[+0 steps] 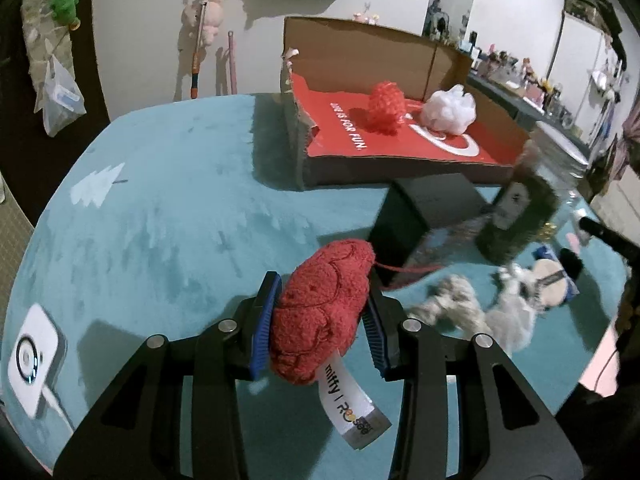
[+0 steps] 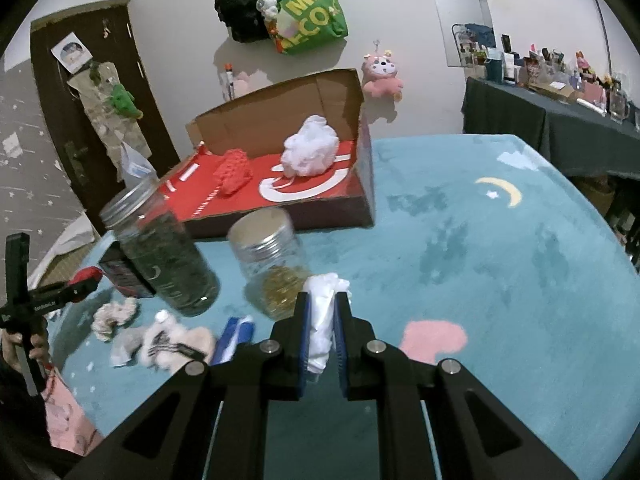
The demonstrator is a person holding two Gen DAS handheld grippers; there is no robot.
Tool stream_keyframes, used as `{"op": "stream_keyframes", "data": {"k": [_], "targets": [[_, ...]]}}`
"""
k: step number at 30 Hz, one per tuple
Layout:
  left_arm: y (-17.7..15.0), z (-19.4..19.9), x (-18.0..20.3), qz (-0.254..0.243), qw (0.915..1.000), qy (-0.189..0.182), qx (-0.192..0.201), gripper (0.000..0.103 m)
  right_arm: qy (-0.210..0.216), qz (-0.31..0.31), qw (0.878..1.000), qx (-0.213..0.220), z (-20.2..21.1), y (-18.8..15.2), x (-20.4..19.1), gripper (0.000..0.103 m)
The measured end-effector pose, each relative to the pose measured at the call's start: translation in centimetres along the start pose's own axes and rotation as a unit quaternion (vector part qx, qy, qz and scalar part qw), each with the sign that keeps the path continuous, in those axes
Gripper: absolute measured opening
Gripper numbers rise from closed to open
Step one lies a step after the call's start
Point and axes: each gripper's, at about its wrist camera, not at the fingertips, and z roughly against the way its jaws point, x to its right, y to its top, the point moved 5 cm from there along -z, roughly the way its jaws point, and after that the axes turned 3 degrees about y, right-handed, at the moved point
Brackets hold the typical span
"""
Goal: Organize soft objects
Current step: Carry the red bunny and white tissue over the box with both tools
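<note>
My left gripper (image 1: 320,300) is shut on a red plush toy (image 1: 320,312) with a white label, held above the blue mat. My right gripper (image 2: 320,304) is shut on a crumpled white soft piece (image 2: 323,320). Beyond both stands an open cardboard box (image 1: 400,152) (image 2: 280,216) with a red floor; a red knitted piece (image 1: 386,106) (image 2: 234,172) and a white mesh puff (image 1: 450,108) (image 2: 310,148) lie inside it. In the right wrist view the left gripper (image 2: 86,280) appears at the far left with the red toy in it.
Two glass jars (image 2: 160,252) (image 2: 272,256) and a dark box (image 1: 424,208) stand between the grippers and the cardboard box. Grey and pale fluffy pieces (image 1: 480,304) (image 2: 176,344) lie on the mat. A white device (image 1: 34,356) sits at the mat's left edge.
</note>
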Motion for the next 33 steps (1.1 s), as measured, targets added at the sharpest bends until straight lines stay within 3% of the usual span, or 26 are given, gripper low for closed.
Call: {"op": "stream_keyframes", "data": {"k": [6, 13, 26, 33], "targets": [[1.7, -2.2, -0.6, -0.018, 0.9998, -0.006, -0.007, 0.037, -0.015, 0.024, 0.999, -0.014, -1.5, 1.6, 1.1, 0.012], [4.1, -3.3, -0.8, -0.05, 0.9988, -0.005, 0.003, 0.038, -0.004, 0.053, 0.998, -0.026, -3.1, 3.8, 1.2, 0.013], [8.3, -5.1, 0.2, -0.082, 0.9957, -0.041, 0.01, 0.038, 0.061, 0.07, 0.995, -0.044, -5.5, 7.9, 0.3, 0.013], [11.1, -5.2, 1.6, -0.098, 0.9936, -0.047, 0.03, 0.038, 0.072, 0.083, 0.993, -0.046, -7.0, 10.3, -0.8, 0.013]]}}
